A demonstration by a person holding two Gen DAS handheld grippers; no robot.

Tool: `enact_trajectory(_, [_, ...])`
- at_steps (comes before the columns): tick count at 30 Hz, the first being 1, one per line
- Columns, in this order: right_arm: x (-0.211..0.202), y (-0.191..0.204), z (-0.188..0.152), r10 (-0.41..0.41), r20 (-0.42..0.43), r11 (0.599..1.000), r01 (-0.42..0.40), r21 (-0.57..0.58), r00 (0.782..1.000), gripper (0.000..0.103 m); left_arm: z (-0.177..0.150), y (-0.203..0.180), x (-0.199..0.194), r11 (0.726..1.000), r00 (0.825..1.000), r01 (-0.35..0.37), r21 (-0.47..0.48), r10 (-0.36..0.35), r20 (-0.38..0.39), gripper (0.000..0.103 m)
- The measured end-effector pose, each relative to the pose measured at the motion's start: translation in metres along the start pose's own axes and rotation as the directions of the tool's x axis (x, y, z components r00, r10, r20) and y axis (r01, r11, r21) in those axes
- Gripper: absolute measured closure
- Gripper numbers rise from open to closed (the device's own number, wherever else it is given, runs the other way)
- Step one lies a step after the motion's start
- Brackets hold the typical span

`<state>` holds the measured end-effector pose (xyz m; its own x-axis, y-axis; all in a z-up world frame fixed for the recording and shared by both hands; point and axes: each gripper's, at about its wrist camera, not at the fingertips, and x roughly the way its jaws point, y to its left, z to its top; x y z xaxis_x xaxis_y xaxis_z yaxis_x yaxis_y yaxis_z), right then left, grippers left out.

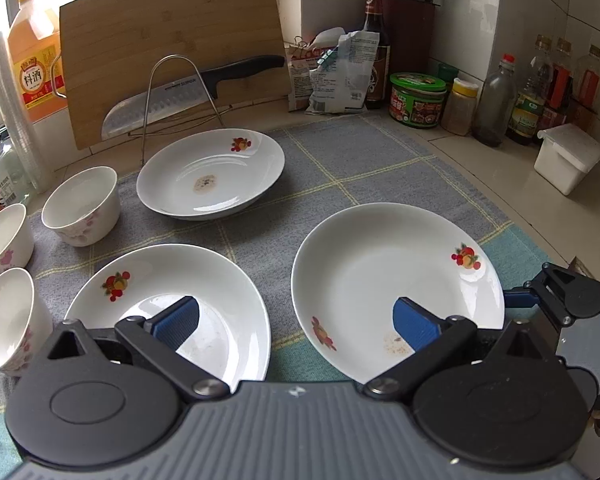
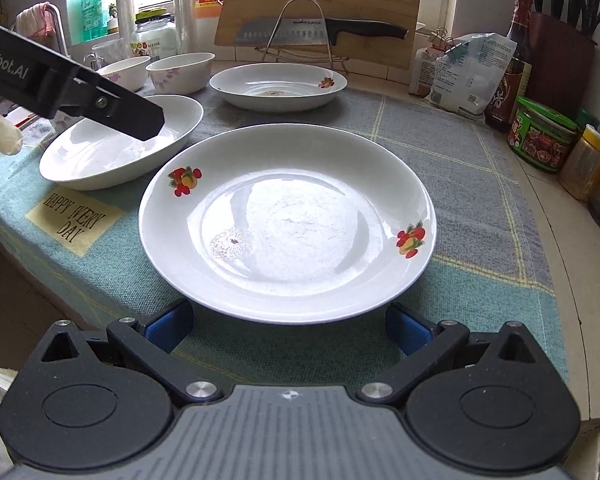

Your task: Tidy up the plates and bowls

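Note:
Three white plates with fruit prints lie on a grey-green checked cloth (image 1: 340, 168). My left gripper (image 1: 296, 324) hovers open, one blue finger over the near-left plate (image 1: 204, 280) and the other over the near-right plate (image 1: 380, 264). The far plate (image 1: 212, 172) lies by the rack. Three white floral bowls (image 1: 82, 204) stand at the left. In the right wrist view my right gripper (image 2: 288, 326) is open and low, its fingers flanking the near rim of the big plate (image 2: 288, 216). The left gripper (image 2: 148, 120) shows over the left plate (image 2: 112, 160). Nothing is held.
A knife (image 1: 168, 100) rests on a wire rack in front of a leaning cutting board (image 1: 168, 28). Bottles and jars (image 1: 416, 100), a bag (image 1: 336, 72) and a white box (image 1: 568, 156) line the back right. The counter edge (image 2: 40, 256) drops off left of the cloth.

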<state>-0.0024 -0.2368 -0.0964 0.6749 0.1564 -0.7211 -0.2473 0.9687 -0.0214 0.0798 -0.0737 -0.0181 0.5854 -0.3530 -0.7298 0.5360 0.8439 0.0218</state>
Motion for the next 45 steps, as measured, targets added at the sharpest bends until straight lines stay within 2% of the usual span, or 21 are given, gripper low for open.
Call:
enact_trajectory(10, [0.0,-0.002,-0.007,0.001,0.069,1.0,-0.001,0.003,0.998,0.0,0.03,-0.002,0.036,0.99,0.995,0.1,0.097,-0.096,-0.04,0.001])
enact_trajectory(14, [0.0,-0.002,-0.01,0.003,0.097,1.0,-0.003,0.001,0.995,0.0,0.04,-0.006,0.055,0.978,0.986,0.156,0.141,-0.145,-0.086,0.001])
enact_trajectory(20, [-0.001,-0.002,-0.011,-0.001,0.106,1.0,0.0,0.004,0.994,0.0,0.052,-0.011,0.083,0.949,0.963,0.247,0.193,-0.219,-0.154,0.001])
enact_trajectory(23, [0.0,-0.001,-0.013,-0.013,0.12,1.0,0.011,0.014,0.993,0.0,0.056,-0.014,0.096,0.929,0.946,0.295,0.222,-0.251,-0.205,0.001])
enact_trajectory(27, [0.0,0.0,-0.013,-0.017,0.124,1.0,0.015,0.016,0.992,0.0,0.061,-0.015,0.113,0.895,0.911,0.375,0.24,-0.307,-0.277,0.005])
enact_trajectory(32, [-0.001,0.0,-0.014,-0.02,0.128,1.0,0.018,0.018,0.992,0.0,0.064,-0.015,0.127,0.858,0.865,0.45,0.246,-0.351,-0.36,0.02])
enact_trajectory(41, [0.001,-0.001,-0.008,-0.01,0.099,1.0,0.01,0.009,0.995,0.0,0.071,-0.015,0.139,0.793,0.815,0.537,0.288,-0.399,-0.419,0.023])
enact_trajectory(45, [0.003,-0.002,-0.004,-0.01,0.074,1.0,0.009,0.008,0.997,0.0,0.073,-0.016,0.14,0.765,0.802,0.561,0.317,-0.408,-0.436,0.023])
